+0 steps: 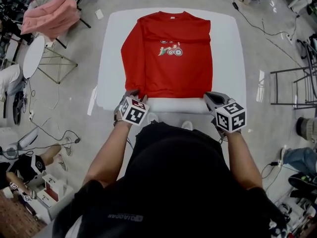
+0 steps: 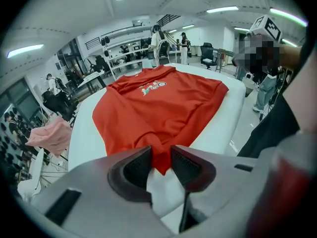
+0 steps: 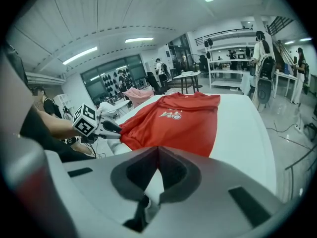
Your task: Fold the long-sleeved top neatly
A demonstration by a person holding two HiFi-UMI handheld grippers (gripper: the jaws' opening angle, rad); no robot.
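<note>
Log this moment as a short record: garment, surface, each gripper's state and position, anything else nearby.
garment: red long-sleeved top, spread flat, printed side up
surface: white table
left gripper: jaws apart, the top's near hem corner between them, not clamped
right gripper: jaws together, nothing between them, at the table's near edge by the other hem corner
nearby: pink garment off the table, far left
</note>
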